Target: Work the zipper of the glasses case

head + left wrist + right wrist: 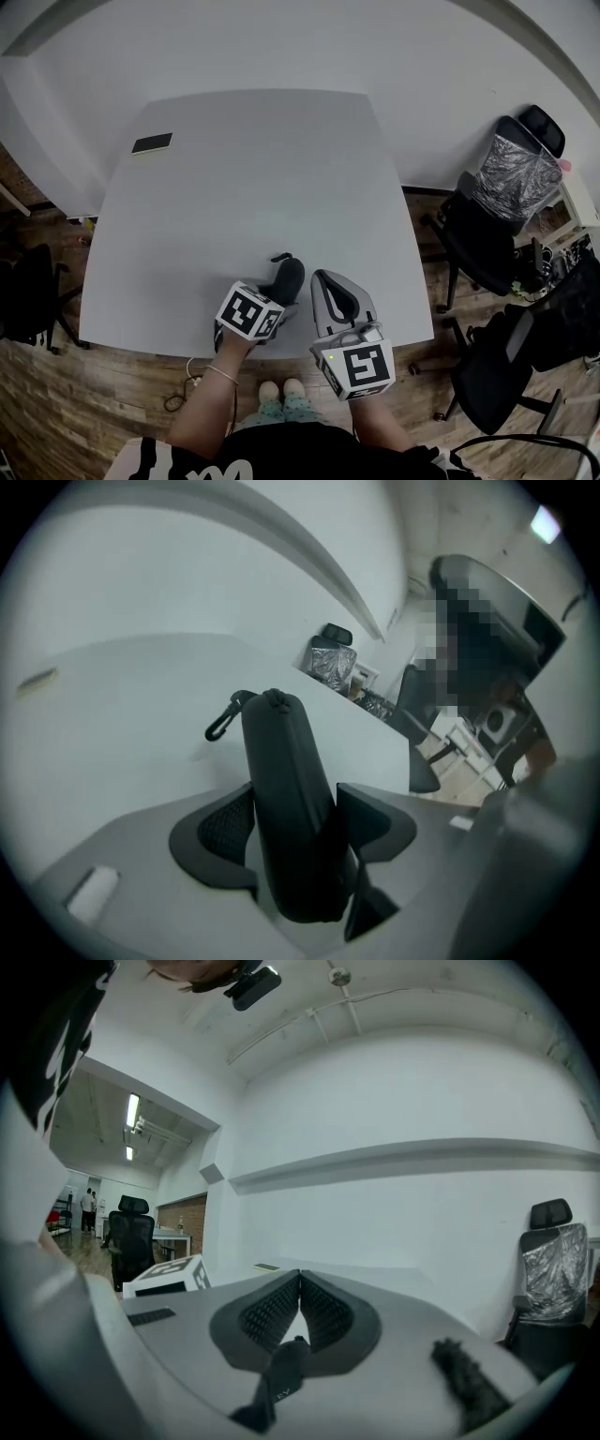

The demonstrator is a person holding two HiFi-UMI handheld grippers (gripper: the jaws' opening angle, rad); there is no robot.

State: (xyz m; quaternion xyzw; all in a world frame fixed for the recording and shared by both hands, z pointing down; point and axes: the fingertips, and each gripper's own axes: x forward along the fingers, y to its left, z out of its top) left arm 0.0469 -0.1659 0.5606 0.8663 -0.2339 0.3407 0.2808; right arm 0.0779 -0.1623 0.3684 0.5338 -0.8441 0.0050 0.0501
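A dark, long glasses case [281,789] stands between the pads of my left gripper [292,799], and both pads [223,829] lie against its sides. A small clip [221,723] hangs off its far end over the white table [253,178]. In the head view the case [288,277] pokes out past the left gripper [277,298] near the table's front edge. Just right of the case and apart from it, my right gripper [325,278] has its pads together at the tips [300,1276]. A small dark tab [279,1380] shows behind those pads; what it belongs to I cannot tell.
A flat dark slab with a yellow edge [151,143] lies at the table's far left corner. Black office chairs [483,248] stand off the right side, one with a silvery cover [511,173]. The table's front edge [187,345] runs just under both grippers.
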